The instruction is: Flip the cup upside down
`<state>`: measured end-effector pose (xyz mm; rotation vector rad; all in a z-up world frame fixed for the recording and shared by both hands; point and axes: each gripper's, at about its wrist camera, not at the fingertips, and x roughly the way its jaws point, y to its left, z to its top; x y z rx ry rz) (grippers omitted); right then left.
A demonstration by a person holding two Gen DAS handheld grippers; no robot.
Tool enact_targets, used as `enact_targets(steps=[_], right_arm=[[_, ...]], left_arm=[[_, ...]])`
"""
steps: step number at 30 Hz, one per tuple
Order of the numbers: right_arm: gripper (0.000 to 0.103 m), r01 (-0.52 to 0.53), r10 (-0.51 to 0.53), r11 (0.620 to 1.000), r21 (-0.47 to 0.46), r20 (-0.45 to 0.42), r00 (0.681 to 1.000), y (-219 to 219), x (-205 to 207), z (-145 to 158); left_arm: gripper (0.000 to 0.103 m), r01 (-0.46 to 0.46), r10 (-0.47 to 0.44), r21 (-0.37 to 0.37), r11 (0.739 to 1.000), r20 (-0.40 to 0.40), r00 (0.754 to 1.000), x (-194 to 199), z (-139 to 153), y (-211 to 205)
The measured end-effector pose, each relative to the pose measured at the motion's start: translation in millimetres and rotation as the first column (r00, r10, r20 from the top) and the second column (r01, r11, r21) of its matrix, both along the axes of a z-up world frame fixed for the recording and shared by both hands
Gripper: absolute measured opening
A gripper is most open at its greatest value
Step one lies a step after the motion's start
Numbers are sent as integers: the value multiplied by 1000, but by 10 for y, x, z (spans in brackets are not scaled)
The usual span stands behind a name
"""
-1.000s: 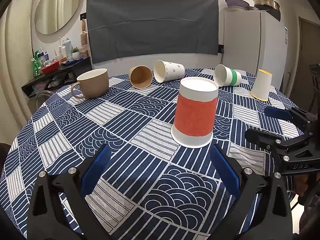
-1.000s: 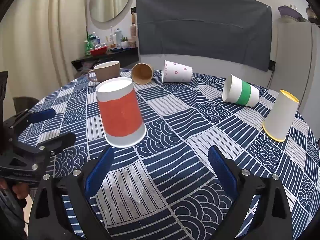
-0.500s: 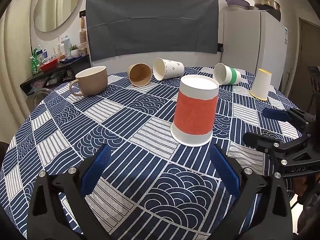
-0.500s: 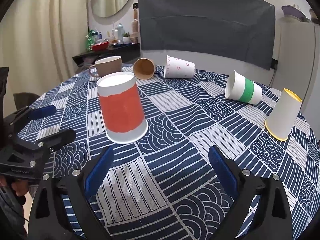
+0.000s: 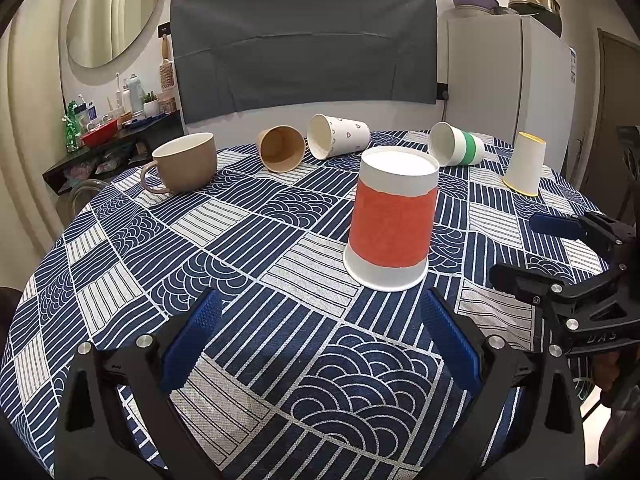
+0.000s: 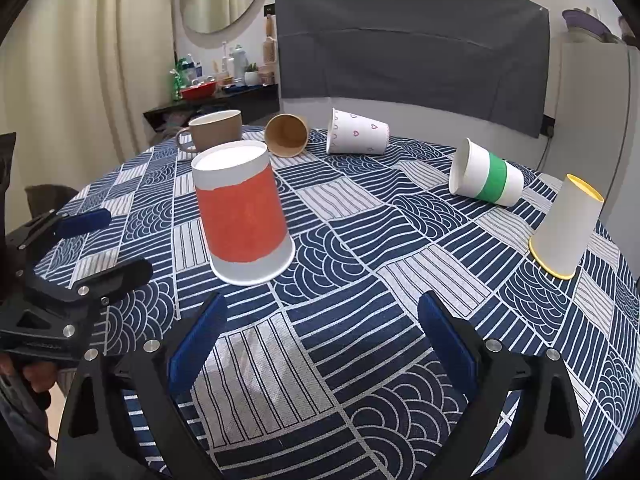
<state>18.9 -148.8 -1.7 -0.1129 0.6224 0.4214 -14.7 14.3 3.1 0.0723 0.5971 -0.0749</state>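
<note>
A red-banded white paper cup [image 5: 391, 220] stands upside down on the patterned tablecloth, also in the right wrist view [image 6: 244, 214]. My left gripper [image 5: 320, 340] is open and empty, just in front of the cup and a little left of it. My right gripper [image 6: 320, 340] is open and empty, in front of the cup and to its right. Each gripper shows at the edge of the other's view, the right gripper [image 5: 536, 252] and the left gripper [image 6: 108, 244], both open.
A beige mug [image 5: 184, 168] stands upright at the back left. A brown cup [image 5: 280, 154], a heart-print cup [image 5: 338, 140] and a green-banded cup [image 5: 456, 148] lie on their sides. A yellow-rimmed cup [image 5: 524, 170] stands upside down at the right. The round table's edge [image 5: 24, 300] curves close by.
Both grippers have drawn back slightly and risen a little. The red cup has not moved and both grippers stay open.
</note>
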Motion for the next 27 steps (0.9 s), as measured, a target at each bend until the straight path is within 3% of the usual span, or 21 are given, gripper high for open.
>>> enact_targets(steps=[27], right_arm=[[92, 20, -20, 1000, 8, -12, 1000, -23, 22, -4]], left_arm=[[97, 2, -2, 9, 1000, -2, 1000, -5, -12, -9]])
